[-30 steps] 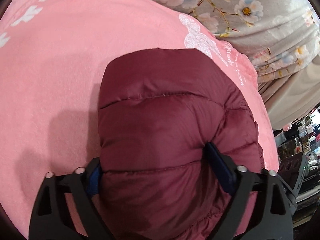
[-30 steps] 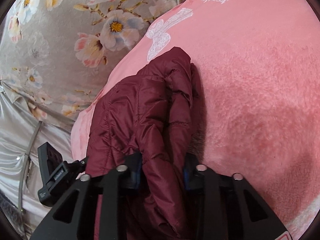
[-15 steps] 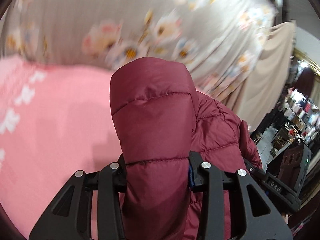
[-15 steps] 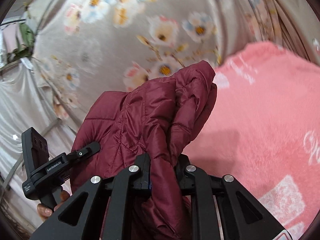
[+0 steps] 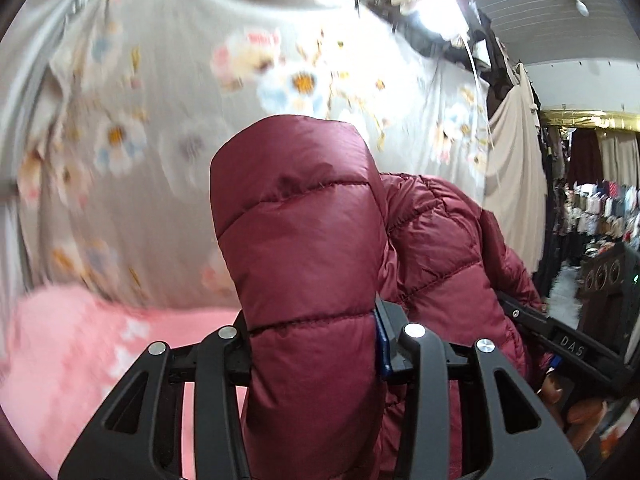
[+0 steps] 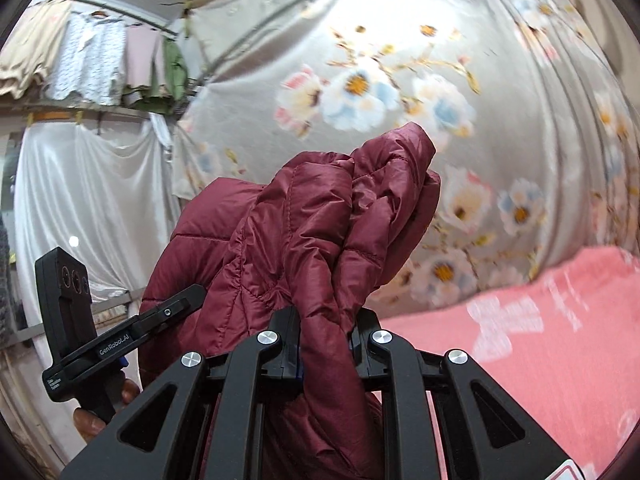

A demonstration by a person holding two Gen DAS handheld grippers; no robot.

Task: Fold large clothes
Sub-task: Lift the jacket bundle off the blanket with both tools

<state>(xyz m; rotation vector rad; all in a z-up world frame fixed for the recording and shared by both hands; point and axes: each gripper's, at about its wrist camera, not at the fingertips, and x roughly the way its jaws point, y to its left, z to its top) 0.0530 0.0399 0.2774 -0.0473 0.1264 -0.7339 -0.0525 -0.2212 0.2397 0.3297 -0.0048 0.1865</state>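
The left gripper point(image 5: 312, 344) is clamped on a thick quilted panel of the maroon puffer jacket point(image 5: 304, 248); the right gripper point(image 6: 326, 344) is clamped on a bunched fold of the same jacket point(image 6: 320, 240); the garment is held raised in front of the floral curtain point(image 5: 168, 128), above and clear of the pink blanket point(image 6: 540, 340), with nothing under it in either view. Probable faults: the slick padded shell may creep out from between the fingers, since each grip pinches compressible filling rather than a seam or hem; the right-hand grip holds several gathered layers, so a layer may drop free and spoil the fold line; unequal height between the two grippers would lay the jacket down skewed. Orientation: the gripped portions stand upward past the fingers in both wrist views; the remaining body falls below the cameras and cannot be seen, so the long axis is judged roughly vertical, hanging downward; collar and hem ends cannot be told apart.
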